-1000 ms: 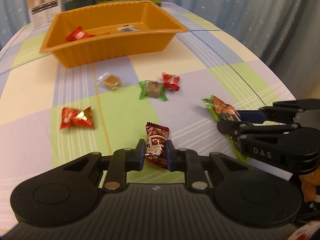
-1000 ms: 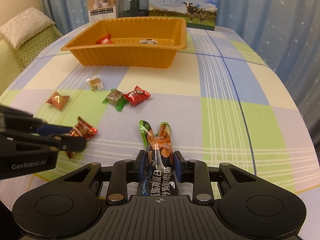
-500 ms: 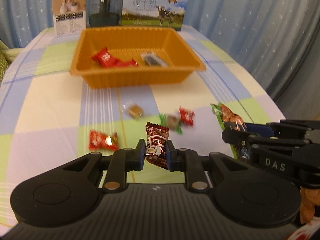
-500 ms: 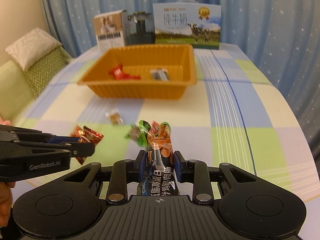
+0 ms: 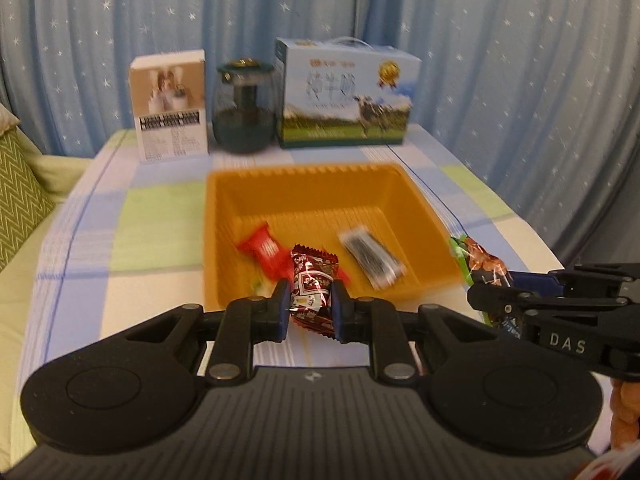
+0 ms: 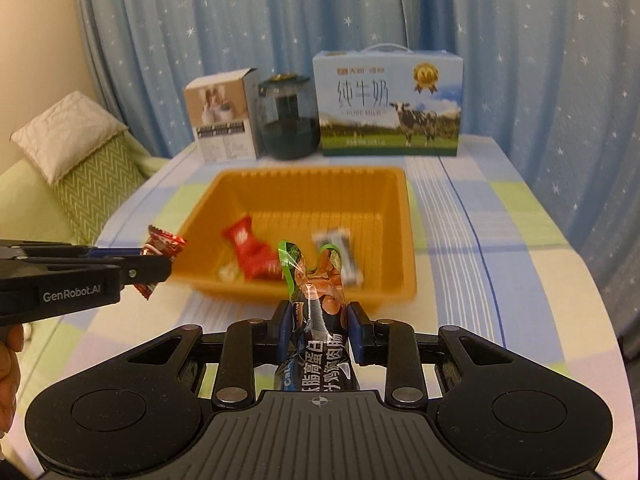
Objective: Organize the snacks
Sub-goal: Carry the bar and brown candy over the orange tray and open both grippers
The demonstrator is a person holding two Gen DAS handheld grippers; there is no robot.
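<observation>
My left gripper (image 5: pixel 310 310) is shut on a dark red foil candy (image 5: pixel 314 282), held in the air just before the near wall of the orange tray (image 5: pixel 304 174). My right gripper (image 6: pixel 320 330) is shut on a long dark snack stick packet (image 6: pixel 318 308) with a green and clear top, also lifted near the tray's front. Each gripper shows in the other's view: the right gripper (image 5: pixel 494 292) at the right edge, the left gripper (image 6: pixel 154 264) at the left edge. Inside the tray (image 6: pixel 312 178) lie a red wrapped candy (image 6: pixel 248 250) and a black and white packet (image 6: pixel 338 250).
Behind the tray stand a small white box (image 6: pixel 224 120), a dark glass jar (image 6: pixel 288 120) and a milk carton box (image 6: pixel 388 104). Blue starred curtains hang at the back. A green sofa with a cushion (image 6: pixel 66 136) sits left of the table. A person's hand (image 6: pixel 8 360) shows at the left edge.
Both grippers have risen off the table with their snacks and come closer to the tray. The loose candies on the cloth have dropped out of view.
</observation>
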